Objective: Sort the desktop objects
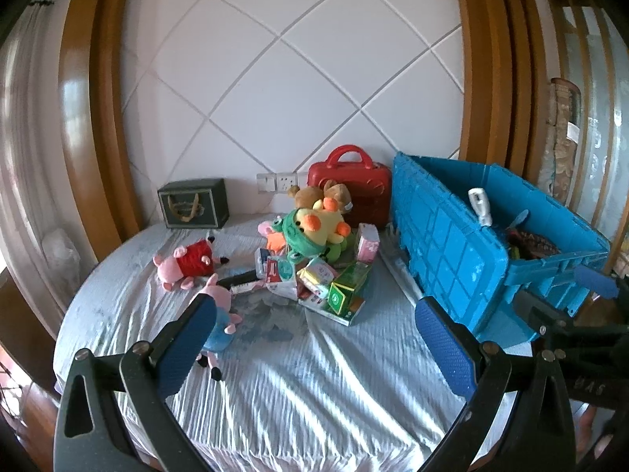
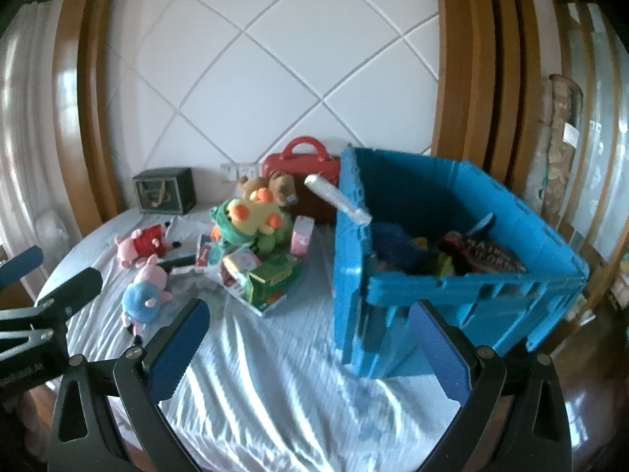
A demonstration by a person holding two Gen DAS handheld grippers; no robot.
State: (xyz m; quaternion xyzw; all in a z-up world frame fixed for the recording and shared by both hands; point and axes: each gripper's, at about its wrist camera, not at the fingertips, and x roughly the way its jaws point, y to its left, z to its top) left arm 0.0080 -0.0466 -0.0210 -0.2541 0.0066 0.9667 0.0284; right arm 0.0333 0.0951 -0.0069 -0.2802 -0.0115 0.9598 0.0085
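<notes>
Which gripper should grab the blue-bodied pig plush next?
Left. The left gripper is open, and the pig plush sits beside its left finger; the right gripper faces the blue crate.

A home bedroom. Ahead of the jaws lies a bed (image 1: 314, 373) under a wrinkled sheet, backed by a padded headboard (image 1: 291, 90). Plush toys (image 1: 318, 224) sit mid-bed.

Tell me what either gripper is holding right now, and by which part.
Nothing is held. The left gripper and the right gripper are both open and empty above the bedsheet.
</notes>
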